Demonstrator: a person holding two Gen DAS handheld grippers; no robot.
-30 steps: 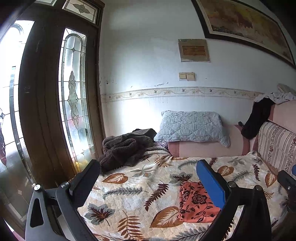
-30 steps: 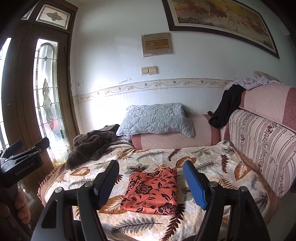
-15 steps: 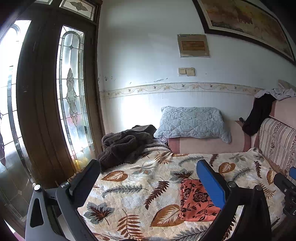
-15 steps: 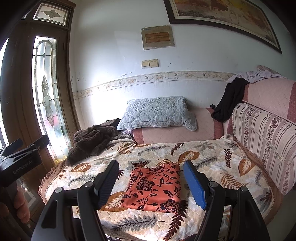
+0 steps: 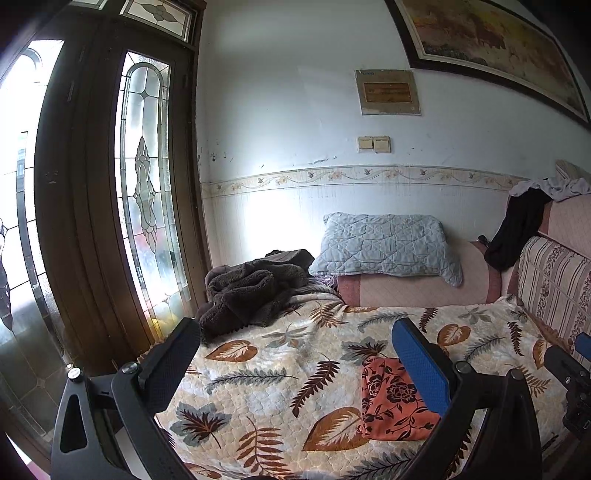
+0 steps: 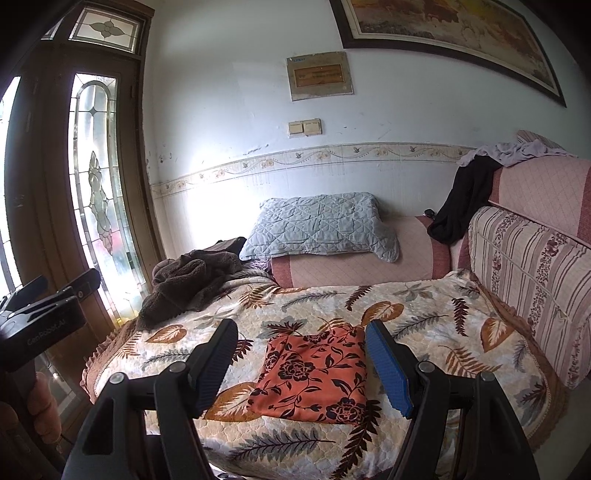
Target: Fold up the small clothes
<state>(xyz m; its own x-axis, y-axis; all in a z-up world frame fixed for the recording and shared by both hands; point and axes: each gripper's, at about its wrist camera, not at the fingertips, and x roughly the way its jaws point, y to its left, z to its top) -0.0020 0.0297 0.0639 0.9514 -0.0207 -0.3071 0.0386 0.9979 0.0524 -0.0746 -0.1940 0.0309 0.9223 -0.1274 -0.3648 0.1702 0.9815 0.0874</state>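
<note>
Folded orange floral cloth [image 6: 314, 373] lying flat on the leaf-print bedspread [image 6: 424, 314], unchanged over the past second, with left gripper [image 5: 295, 354] and right gripper [image 6: 301, 354] spread, empty, hovering apart from it — fold apparently finished.

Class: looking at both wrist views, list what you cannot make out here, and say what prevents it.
- Left view: floral garment, right part hidden behind blue finger.
- Both views: wall plaque, text too small.
- Right view: painting, cut off by top edge.
- Right view: person's hand, mostly off-frame.
</note>
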